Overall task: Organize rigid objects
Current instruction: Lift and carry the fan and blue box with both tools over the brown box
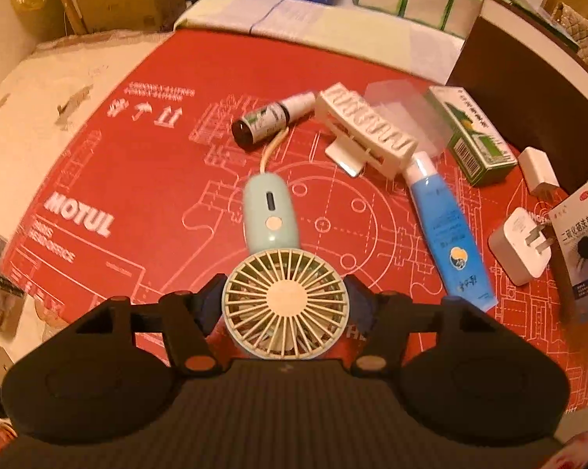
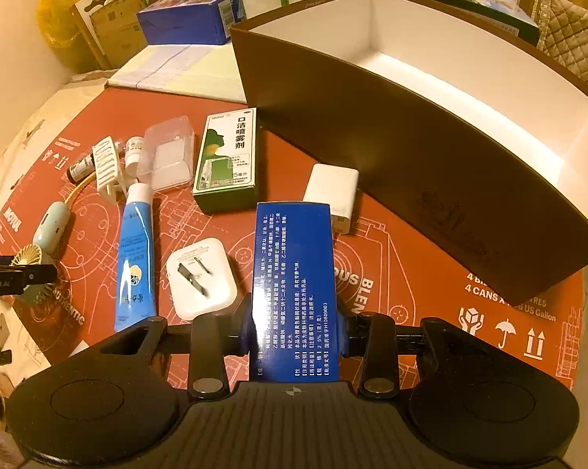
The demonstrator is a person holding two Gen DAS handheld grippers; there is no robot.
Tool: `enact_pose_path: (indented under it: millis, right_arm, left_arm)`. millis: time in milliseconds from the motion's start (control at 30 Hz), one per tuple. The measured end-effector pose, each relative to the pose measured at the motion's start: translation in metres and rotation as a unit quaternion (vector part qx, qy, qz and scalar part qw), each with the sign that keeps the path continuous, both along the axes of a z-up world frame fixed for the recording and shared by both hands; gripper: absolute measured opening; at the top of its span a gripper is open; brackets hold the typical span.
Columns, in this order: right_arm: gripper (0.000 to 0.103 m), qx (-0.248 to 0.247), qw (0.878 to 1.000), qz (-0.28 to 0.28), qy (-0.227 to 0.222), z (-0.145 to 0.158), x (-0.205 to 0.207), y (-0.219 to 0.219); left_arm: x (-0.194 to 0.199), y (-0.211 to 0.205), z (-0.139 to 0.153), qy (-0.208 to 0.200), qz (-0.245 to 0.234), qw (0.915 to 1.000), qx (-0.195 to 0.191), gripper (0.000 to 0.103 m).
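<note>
Left hand-held gripper [image 1: 285, 305] clasps the light, fragile mint-and-cream plastic handheld fan [image 1: 280, 273] by its rigid head rim; right hand-held gripper [image 2: 294, 328] clenches a stiff blue cardboard medicine box [image 2: 294, 273].

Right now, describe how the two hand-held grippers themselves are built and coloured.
Both look alike. The left hand-held gripper and the right hand-held gripper are matt black, each with a ribbed central body, two rounded side housings with circular recesses, angular finger arms on a cross rail, blue pads inside the fingers and round metallic pins at the finger bases.
</note>
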State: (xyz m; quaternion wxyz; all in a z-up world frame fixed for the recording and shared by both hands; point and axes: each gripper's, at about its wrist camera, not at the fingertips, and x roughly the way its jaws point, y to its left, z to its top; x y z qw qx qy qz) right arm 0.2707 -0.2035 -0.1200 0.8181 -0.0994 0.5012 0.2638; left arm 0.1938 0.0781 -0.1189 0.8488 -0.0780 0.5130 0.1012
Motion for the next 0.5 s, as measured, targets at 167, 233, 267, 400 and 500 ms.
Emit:
enact_pose_path:
  millis: [167,233,267,400,500]
  right_arm:
    - [0.036,0.005,1.0,0.006,-0.004,0.005,0.0,0.001]
    - [0.036,0.007,1.0,0.007,-0.006,0.006,0.001,0.002]
    - [0.036,0.007,1.0,0.008,-0.007,0.007,0.001,0.002]
    - [0.036,0.01,1.0,0.009,-0.011,0.011,0.002,0.002]
    - [0.036,0.011,1.0,0.01,-0.013,0.013,0.002,0.001]
  left_arm:
    - [-0.002,0.0,0.016,-0.018,-0.008,0.9998,0.003,0.06]
    - [-0.003,-0.001,0.022,-0.023,-0.008,0.9997,0.004,0.06]
    - [-0.003,-0.001,0.024,-0.027,-0.009,0.9996,0.004,0.06]
    - [-0.003,-0.002,0.034,-0.038,-0.014,0.9992,0.004,0.06]
    - [-0.002,-0.004,0.039,-0.044,-0.016,0.9989,0.004,0.059]
